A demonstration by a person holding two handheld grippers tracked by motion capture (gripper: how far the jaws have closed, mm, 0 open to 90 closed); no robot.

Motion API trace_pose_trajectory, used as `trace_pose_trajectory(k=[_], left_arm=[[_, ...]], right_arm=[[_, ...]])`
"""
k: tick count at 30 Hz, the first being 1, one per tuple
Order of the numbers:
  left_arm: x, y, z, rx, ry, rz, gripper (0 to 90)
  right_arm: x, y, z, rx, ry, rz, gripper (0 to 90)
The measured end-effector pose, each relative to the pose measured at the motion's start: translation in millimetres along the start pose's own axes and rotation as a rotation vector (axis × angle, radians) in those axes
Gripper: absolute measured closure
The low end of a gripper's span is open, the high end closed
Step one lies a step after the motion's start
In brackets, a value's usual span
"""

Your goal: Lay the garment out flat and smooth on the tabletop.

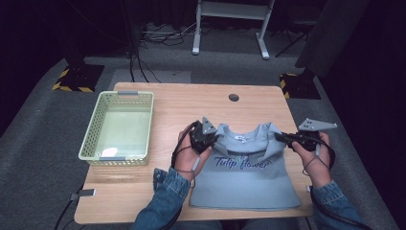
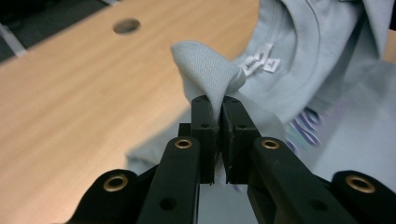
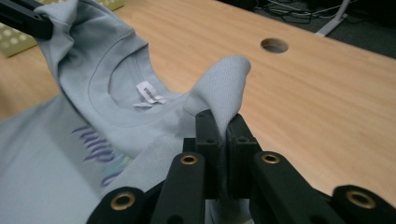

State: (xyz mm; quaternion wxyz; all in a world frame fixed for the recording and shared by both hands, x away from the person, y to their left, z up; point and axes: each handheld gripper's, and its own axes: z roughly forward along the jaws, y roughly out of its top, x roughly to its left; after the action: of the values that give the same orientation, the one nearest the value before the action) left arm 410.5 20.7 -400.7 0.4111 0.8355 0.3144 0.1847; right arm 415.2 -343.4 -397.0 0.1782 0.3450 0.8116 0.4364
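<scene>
Your left gripper (image 2: 217, 112) is pinching a fold of the light blue cotton T-shirt with the purple lettering (image 1: 249, 177) at one shoulder, jaws pressed tight on the cloth, and your right gripper (image 3: 222, 128) is clamped the same way on the other shoulder. The shirt lies front up on the pale wooden table (image 1: 167, 103), near your edge, with the collar and its white neck label (image 3: 148, 95) between the two grips and the hem toward you. The shoulders are raised off the wood while the body is flat, so I judge the step to be lifting the shirt by its shoulders to fold it. Keep both pinches firm and raise the hands evenly, level with each other, so the collar stays centred and the cloth hangs without twisting. Hold the hands apart enough to keep the shoulder line taut. The pale green plastic mesh basket (image 1: 91, 139) stands well to the left, clear of your work.
</scene>
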Motion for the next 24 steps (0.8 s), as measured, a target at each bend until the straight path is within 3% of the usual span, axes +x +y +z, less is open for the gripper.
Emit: trace_pose_trajectory(k=[2,3,4,5,6,7,8,10,13,18,24], left_arm=[[18.5,14.9,4.6,-0.031,0.040,-0.001,84.1],[31.2,22.3,6.9,-0.077,0.066,-0.019,83.1],[49.5,29.4,12.2,-0.156,0.105,-0.057,76.6],[60.1,31.6,15.5,-0.191,0.134,-0.095,62.3],[71.4,32.2,17.1,-0.190,0.170,-0.145,53.9],[77.2,30.4,16.4,-0.174,0.206,-0.173,51.0],[77.5,27.4,13.9,-0.158,0.240,-0.175,45.8],[69.8,16.8,12.6,-0.130,0.244,-0.141,43.6],[52.5,-8.0,24.9,-0.028,0.195,-0.116,43.1],[24.9,-34.8,46.2,0.070,0.115,-0.077,42.7],[-0.1,-51.9,68.5,0.159,0.017,-0.038,42.3]], right_arm=[[-13.8,13.1,8.4,-0.008,-0.024,0.004,86.5],[-23.7,21.2,13.5,-0.034,-0.040,0.021,84.0],[-34.9,28.9,17.6,-0.095,-0.066,0.060,72.4],[-48.6,36.7,20.3,-0.175,-0.143,0.129,55.6],[-55.7,39.6,19.8,-0.221,-0.191,0.167,43.8],[-62.7,40.6,16.4,-0.265,-0.233,0.207,37.4],[-65.6,38.9,10.9,-0.295,-0.245,0.236,34.6],[-62.9,28.6,0.7,-0.308,-0.242,0.224,35.2],[-56.4,-1.3,-0.2,-0.243,-0.209,0.218,35.0],[-40.9,-49.9,17.0,-0.101,-0.130,0.203,35.5],[-16.9,-72.5,42.4,0.057,-0.042,0.104,35.5]])
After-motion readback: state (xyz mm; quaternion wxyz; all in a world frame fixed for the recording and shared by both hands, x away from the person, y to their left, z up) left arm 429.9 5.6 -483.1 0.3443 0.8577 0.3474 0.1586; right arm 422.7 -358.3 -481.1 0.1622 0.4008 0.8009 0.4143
